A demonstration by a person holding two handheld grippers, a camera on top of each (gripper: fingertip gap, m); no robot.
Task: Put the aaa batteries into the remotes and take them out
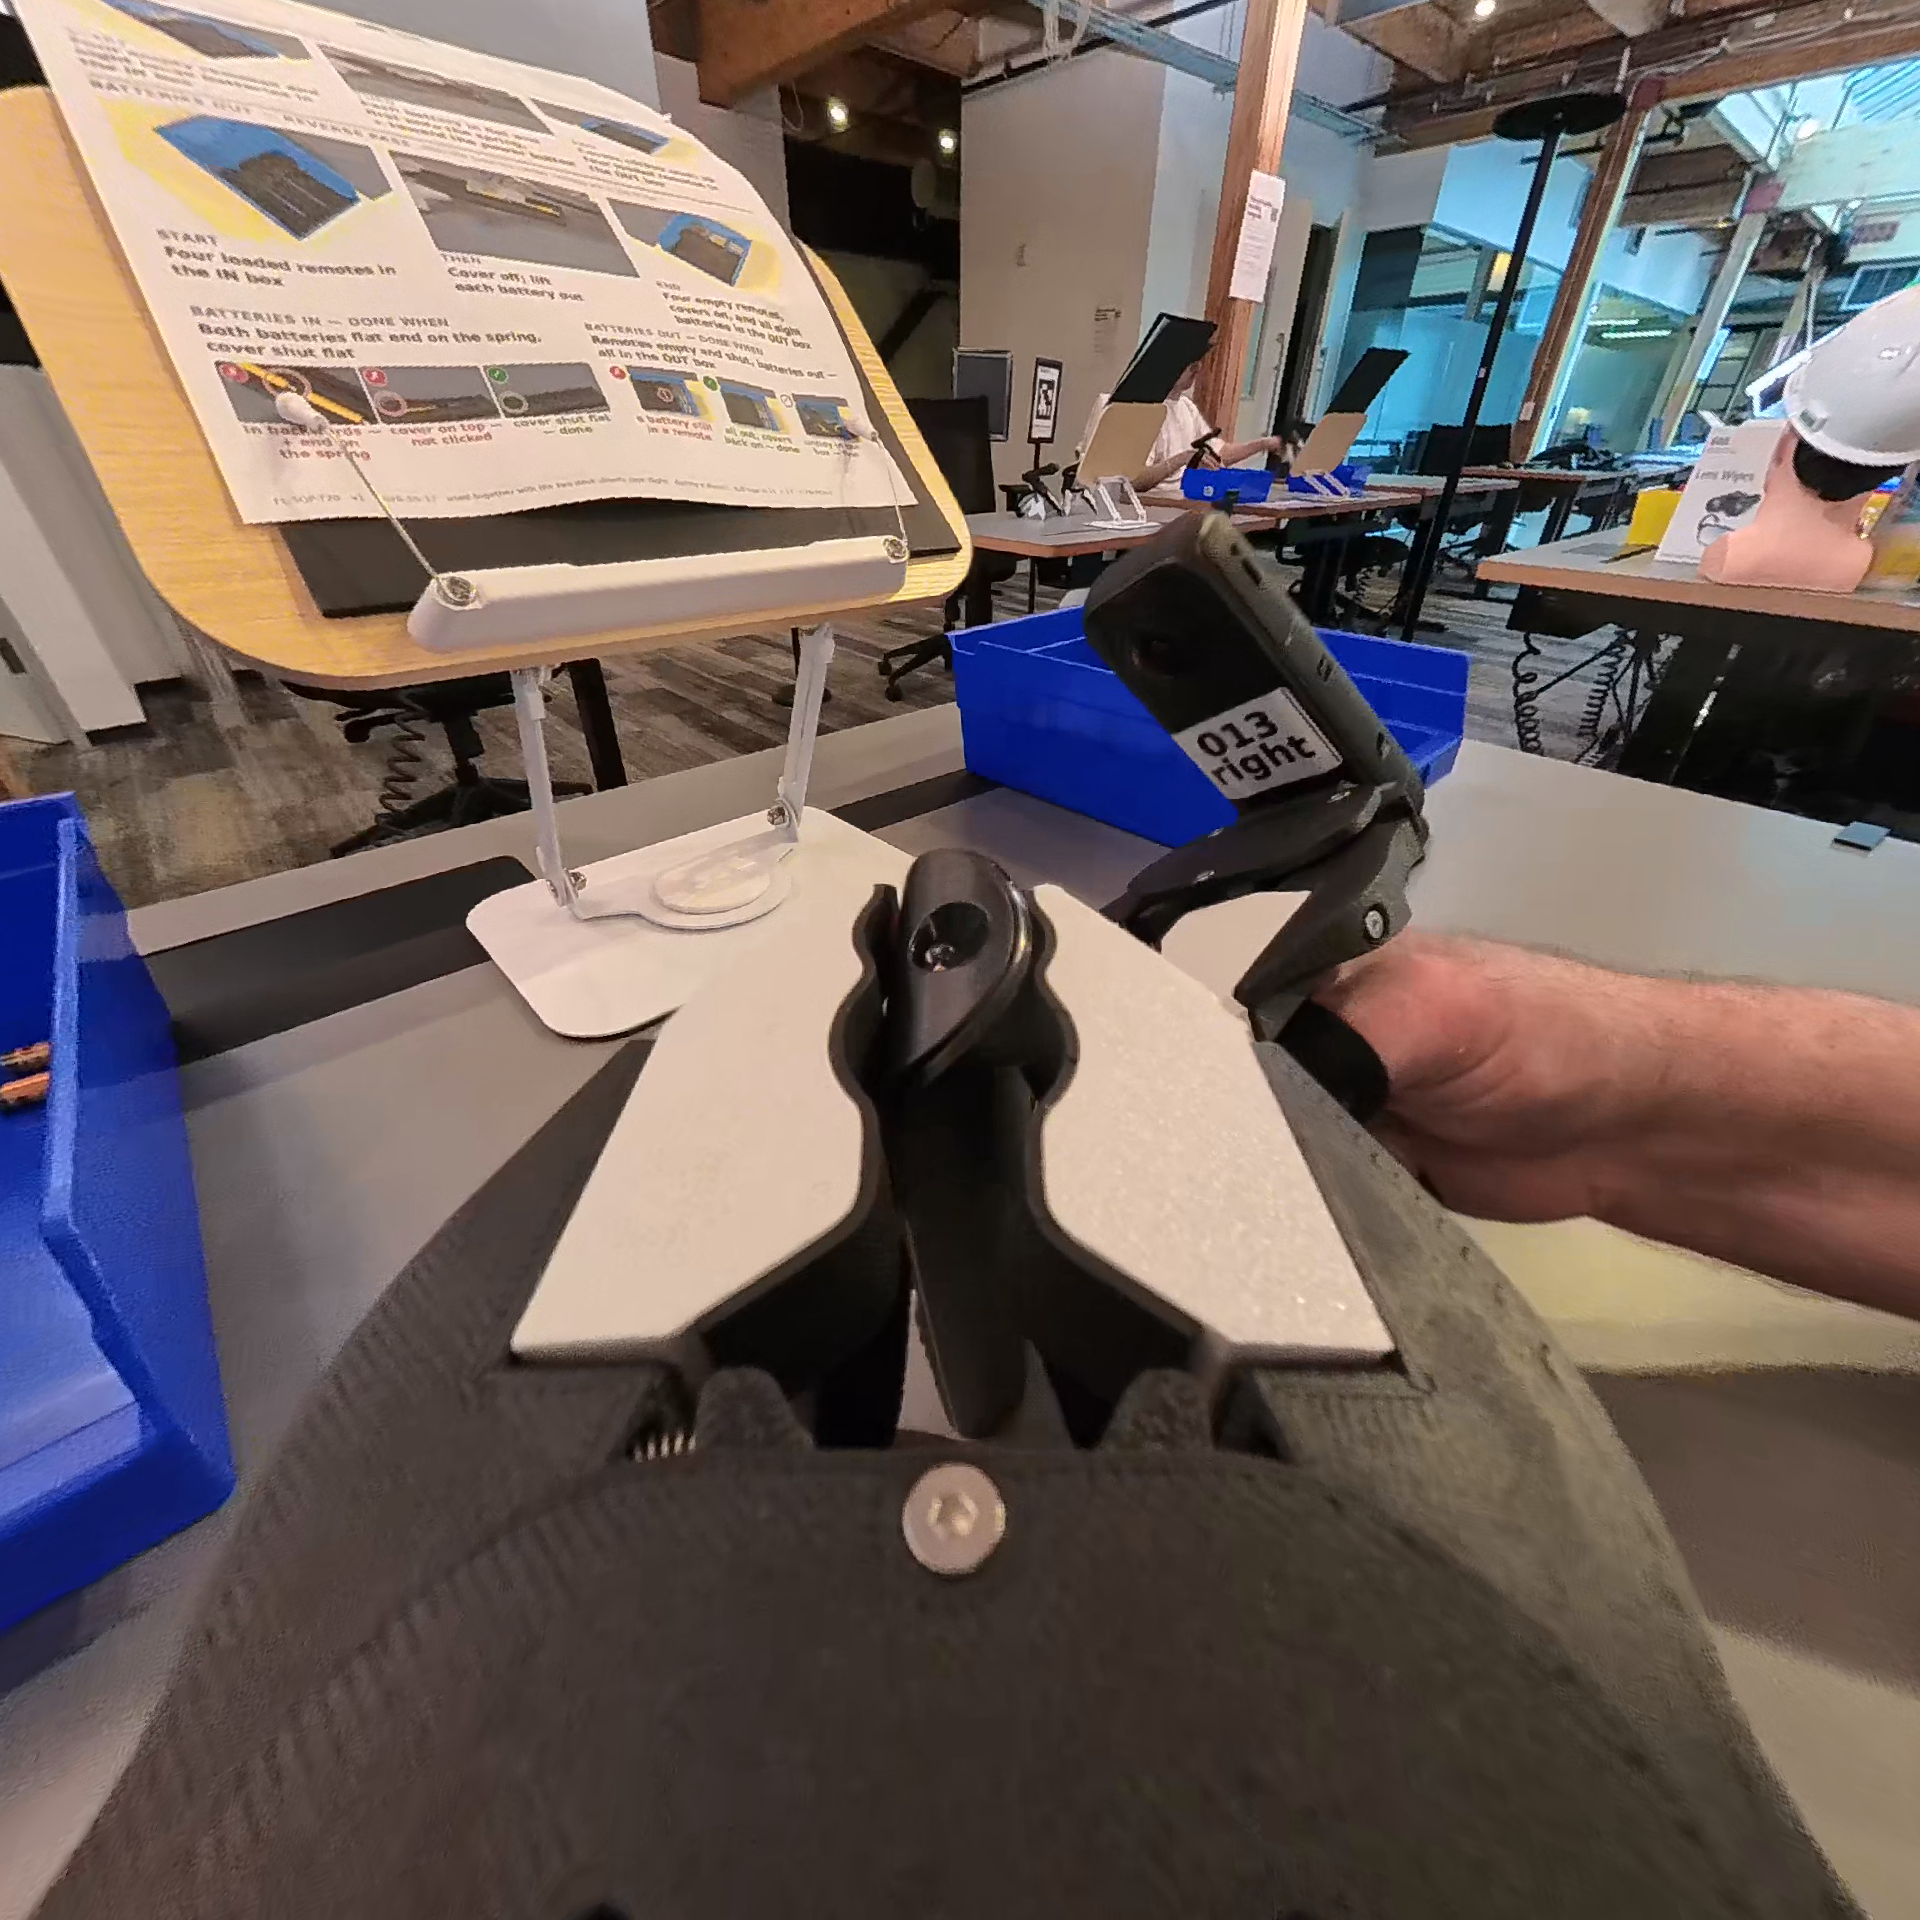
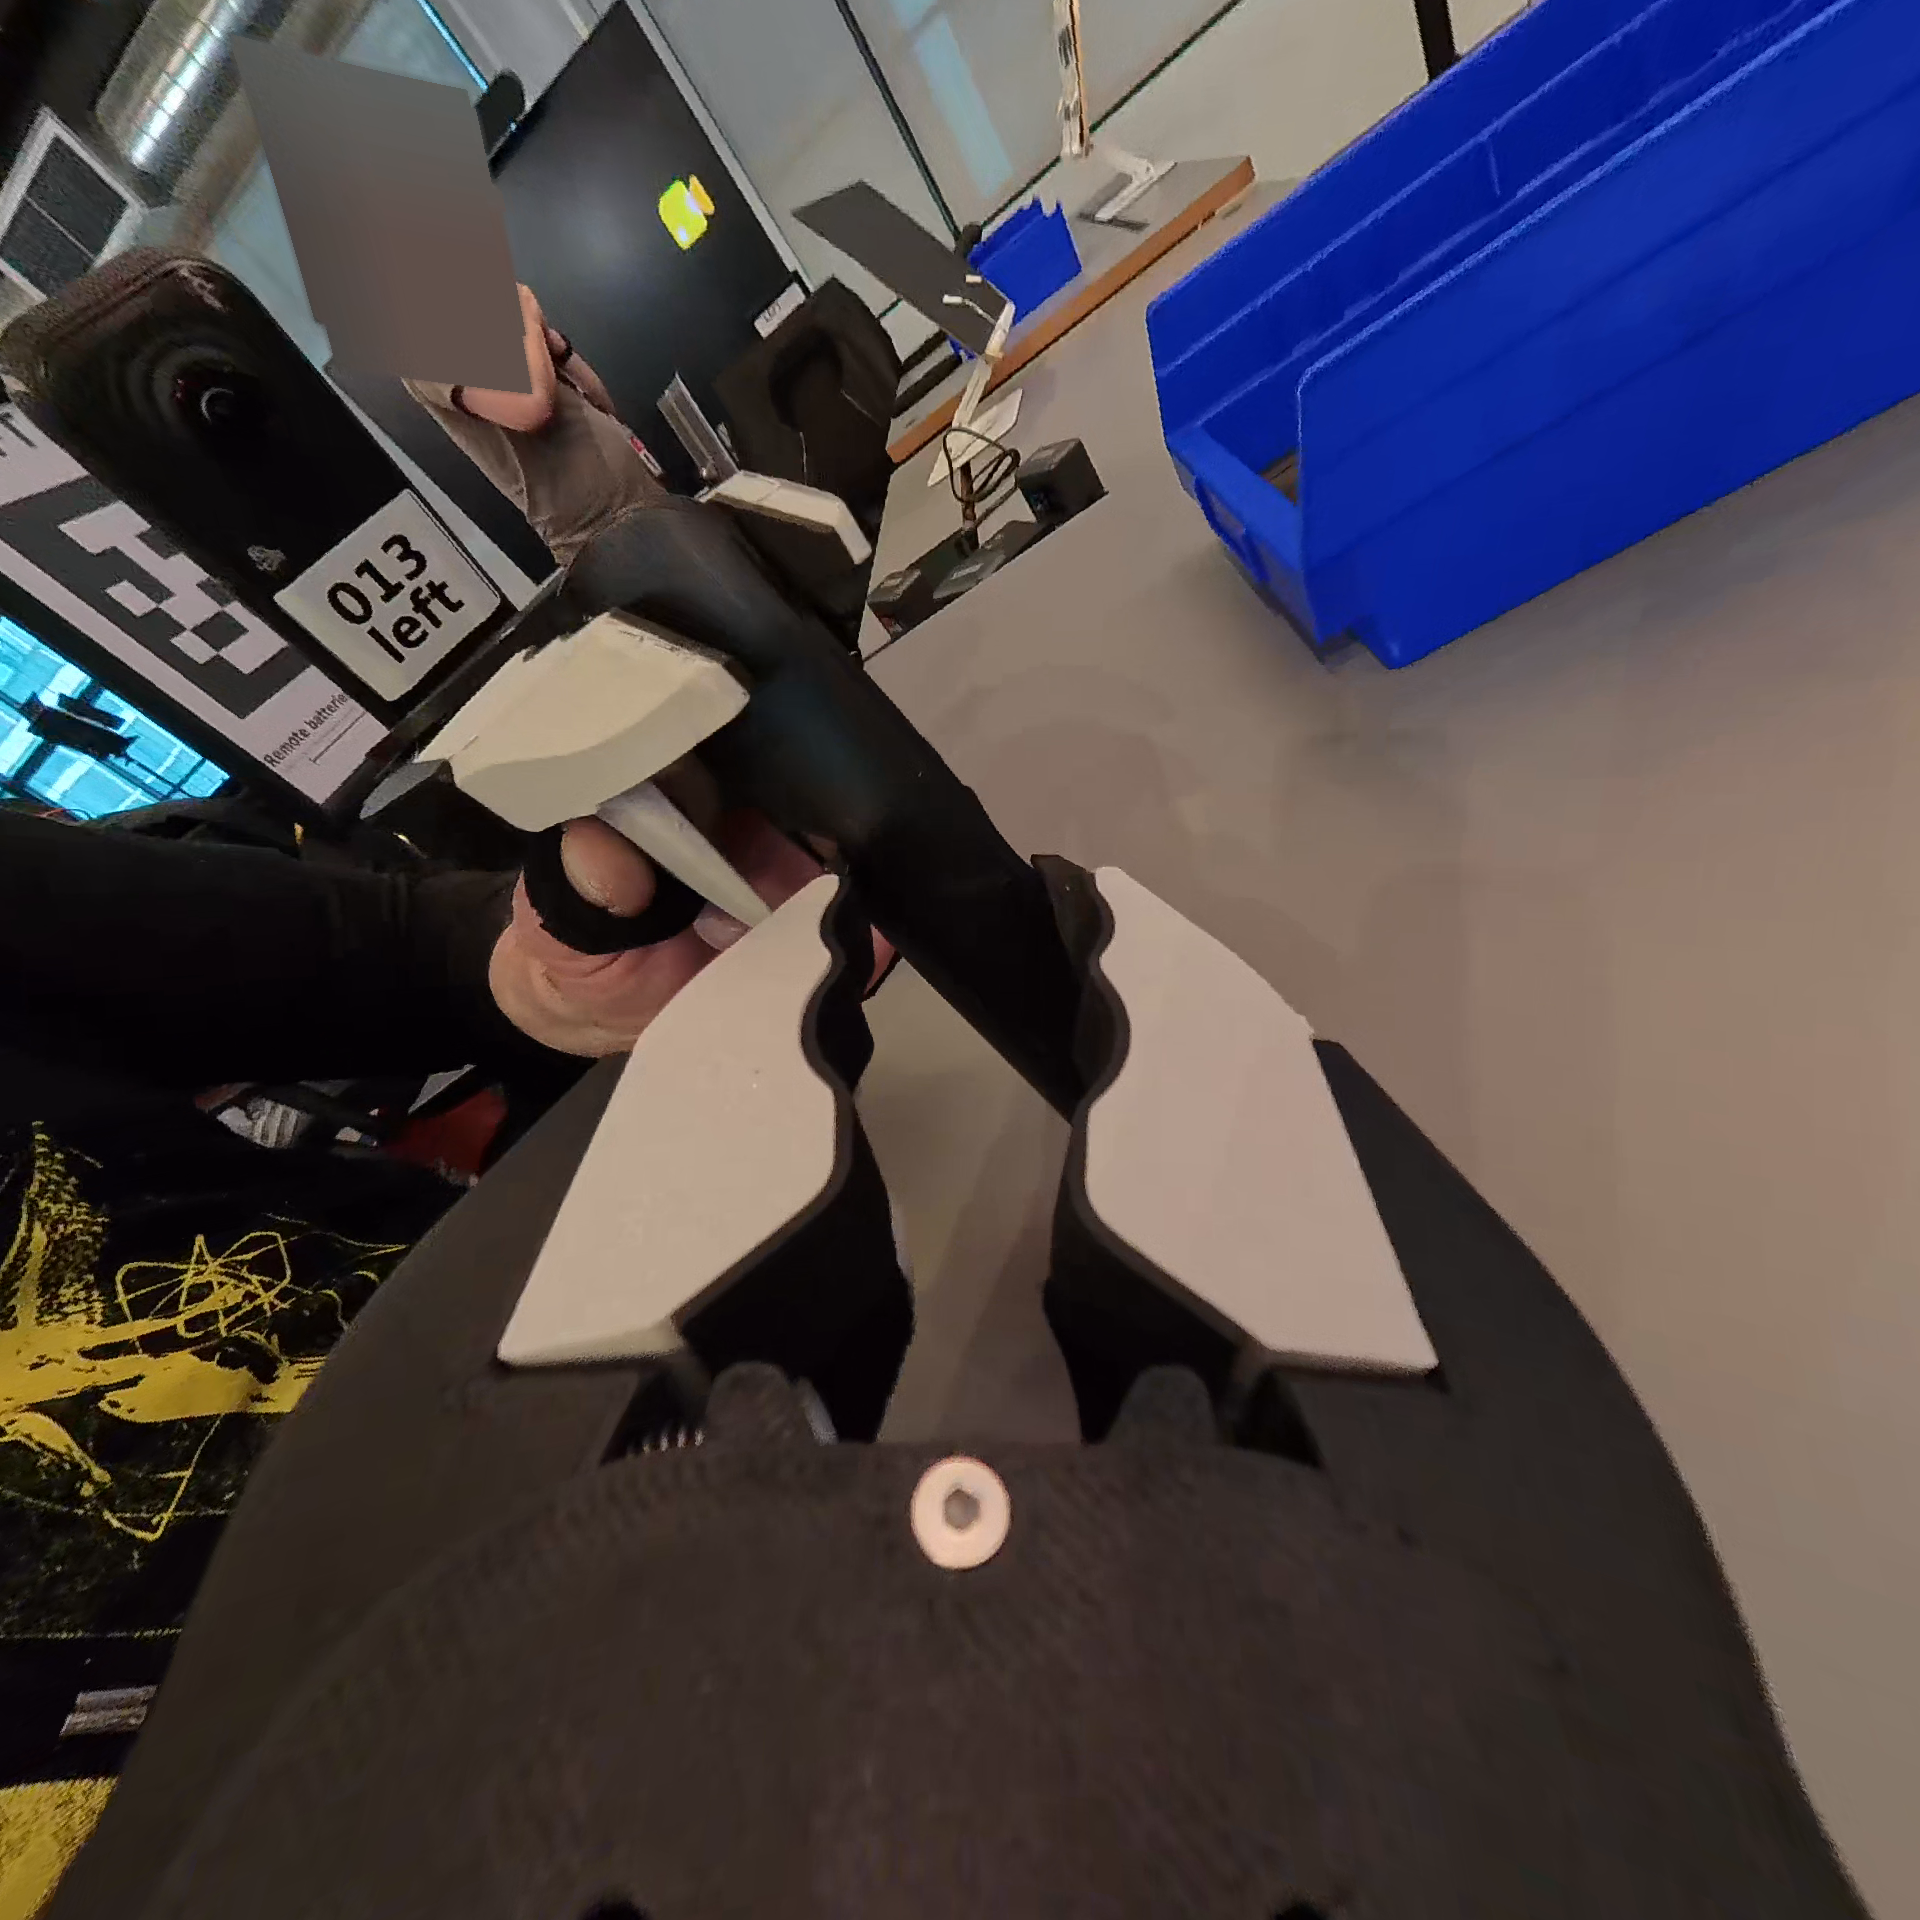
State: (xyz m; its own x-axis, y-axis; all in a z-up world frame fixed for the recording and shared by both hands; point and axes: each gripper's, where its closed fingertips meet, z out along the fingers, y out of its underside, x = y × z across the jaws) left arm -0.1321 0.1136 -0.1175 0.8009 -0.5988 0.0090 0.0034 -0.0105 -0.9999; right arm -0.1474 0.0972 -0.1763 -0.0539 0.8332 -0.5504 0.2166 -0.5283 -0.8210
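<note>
A black remote (image 1: 961,1143) stands end-on between the fingers of my left gripper (image 1: 961,925), which is shut on it above the grey table (image 1: 364,1122). In the right wrist view the same remote (image 2: 914,831) runs slantwise from my left gripper (image 2: 707,613) down into my right gripper (image 2: 961,904), whose narrowed fingertips close around its end. My right gripper also shows in the left wrist view (image 1: 1247,935), in a hand just right of the remote. Two batteries (image 1: 23,1075) lie in the blue bin (image 1: 104,1299) at the left.
A second blue bin (image 1: 1039,717) stands at the back right of the table; it also shows in the right wrist view (image 2: 1558,416). A tilted board with an instruction sheet stands on a white base (image 1: 582,966) behind the grippers. Other tables and people are farther off.
</note>
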